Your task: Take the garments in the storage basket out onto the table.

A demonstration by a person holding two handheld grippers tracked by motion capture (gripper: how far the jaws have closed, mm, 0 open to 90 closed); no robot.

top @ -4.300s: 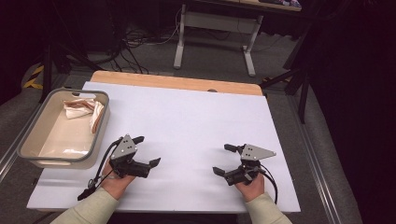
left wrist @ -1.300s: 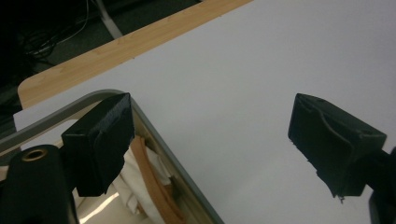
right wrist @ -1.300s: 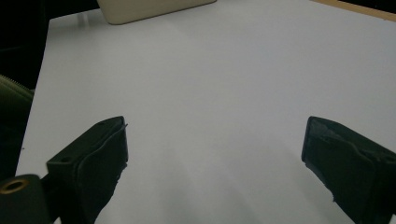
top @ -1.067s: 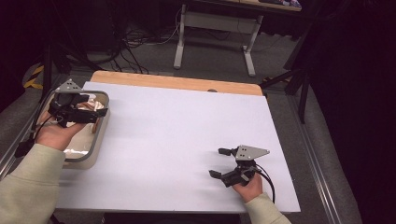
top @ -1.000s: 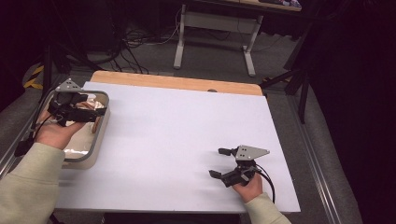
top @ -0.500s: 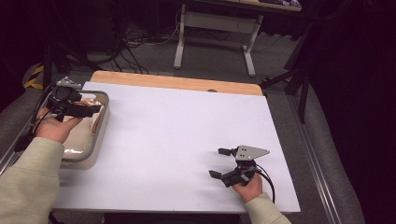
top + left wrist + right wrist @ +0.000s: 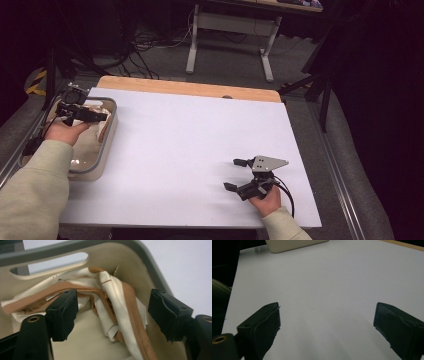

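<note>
**Left jaws closing in on the cloth in the tub**

The left gripper [image 7: 112,315] has its jaws spread with the crumpled cream-and-tan cloth [image 7: 117,305] between them. They have just been narrowing, but the pads do not yet press on the fabric: the left pad sits against or just in front of a tan band, which of the two I cannot tell, and the right pad stands clear of the folds. The cloth lies heaped in the far end of the beige tub [image 7: 140,262], directly ahead of the jaws, close under the tub's handle slot.

The likely trouble from here is a shallow bite. If the jaws close on one loose fold or a single band, the cloth could slip out on the lift, or trail and snag on the tub's rim. The far pad is also near the tub wall and could catch it, dragging the tub across the desk [image 7: 200,135].

The right gripper [image 7: 243,174] rests on the desk well away from the tub, jaws wide apart and empty.
</note>
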